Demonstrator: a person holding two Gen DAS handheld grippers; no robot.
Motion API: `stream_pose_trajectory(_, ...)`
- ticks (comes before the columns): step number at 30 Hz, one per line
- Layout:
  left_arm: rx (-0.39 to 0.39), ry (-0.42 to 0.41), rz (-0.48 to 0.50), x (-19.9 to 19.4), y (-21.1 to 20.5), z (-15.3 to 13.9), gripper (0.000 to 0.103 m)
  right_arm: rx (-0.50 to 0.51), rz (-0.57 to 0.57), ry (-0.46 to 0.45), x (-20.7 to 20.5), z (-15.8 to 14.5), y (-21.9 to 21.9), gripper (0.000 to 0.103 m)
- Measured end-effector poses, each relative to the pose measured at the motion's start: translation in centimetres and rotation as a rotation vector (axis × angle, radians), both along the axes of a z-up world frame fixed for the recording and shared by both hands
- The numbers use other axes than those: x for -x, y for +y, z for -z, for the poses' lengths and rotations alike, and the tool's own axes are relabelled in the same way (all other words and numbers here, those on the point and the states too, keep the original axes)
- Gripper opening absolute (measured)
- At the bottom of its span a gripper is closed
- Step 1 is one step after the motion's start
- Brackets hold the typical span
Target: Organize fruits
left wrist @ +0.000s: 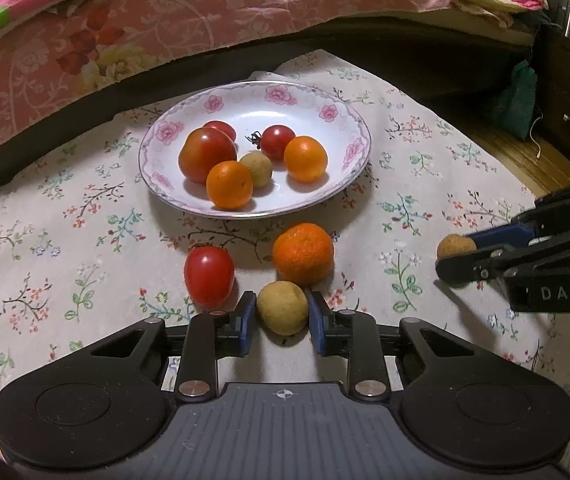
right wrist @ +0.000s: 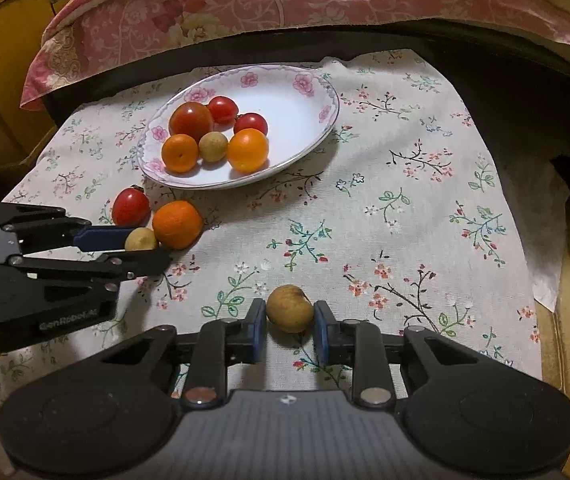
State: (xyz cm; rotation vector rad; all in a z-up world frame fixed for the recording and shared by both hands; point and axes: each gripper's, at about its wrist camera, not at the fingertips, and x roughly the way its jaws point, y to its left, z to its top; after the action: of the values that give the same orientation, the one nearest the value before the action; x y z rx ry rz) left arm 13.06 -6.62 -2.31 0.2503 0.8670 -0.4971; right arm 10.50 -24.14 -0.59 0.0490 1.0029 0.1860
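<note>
Left tool (left wrist: 282, 314): matte black body, ribbed grey centre panel with a small crosshair mark, 2 round recessed discs at the outer corners. 2 black link arms carried silver round screws at the base. Fingers (left wrist: 247, 320) ended in blue pads. From the right wrist view the side of its housing read "GenRobot.AI" in white.

Right tool (right wrist: 289, 322): same build, black shell, ribbed grey panel, crosshair mark, silver screws, blue pads on black fingers (right wrist: 257, 326). From the left wrist view its side showed white letters "DAS".
</note>
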Motion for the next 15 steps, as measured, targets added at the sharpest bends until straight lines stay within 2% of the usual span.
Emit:
stream_pose_trajectory(9, -0.038, 0.022, 0.027, 2.2, 1.7, -1.2, 0.035, -0.027, -0.045, -0.027, 0.5, -0.9, 1.0, 0.025)
stream_pose_trajectory(15, -0.057, 0.039, 0.010, 3.3, 2.6, -0.5, 0.035, -0.024, -0.121, -0.019, 1.1, -0.5, 2.9, 0.025)
